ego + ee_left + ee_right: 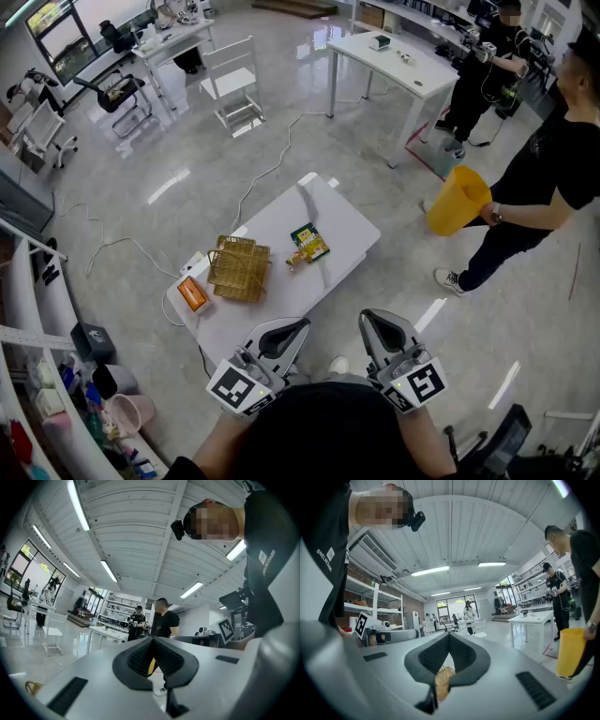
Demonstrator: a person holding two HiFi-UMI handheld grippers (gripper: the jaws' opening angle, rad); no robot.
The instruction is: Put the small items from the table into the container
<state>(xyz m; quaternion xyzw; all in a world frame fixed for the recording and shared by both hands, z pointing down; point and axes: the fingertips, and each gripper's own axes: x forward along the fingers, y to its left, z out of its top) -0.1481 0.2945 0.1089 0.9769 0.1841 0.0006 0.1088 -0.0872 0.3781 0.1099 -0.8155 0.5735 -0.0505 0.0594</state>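
- The wicker basket (239, 269) sits left of centre on the white tabletop (347, 225). A green packet (309, 241) lies just right of it, with a smaller wrapped piece (292, 260) between the two. An orange pack (192, 294) lies near the left end.
- Right of the packet I see bare tabletop out to the right-hand edge.
- My left claw (289, 333) and right claw (380, 328) hover just off the near long edge, level, each with its jaws pressed together on nothing.
- Open floor rings the tabletop. A cable (272, 169) trails beyond the far edge, and a person with a yellow bucket (457, 200) stands well off to the right.
- The right gripper view shows the basket below its closed jaws and the bucket at its right. Only the head view shows the packet and the orange pack.
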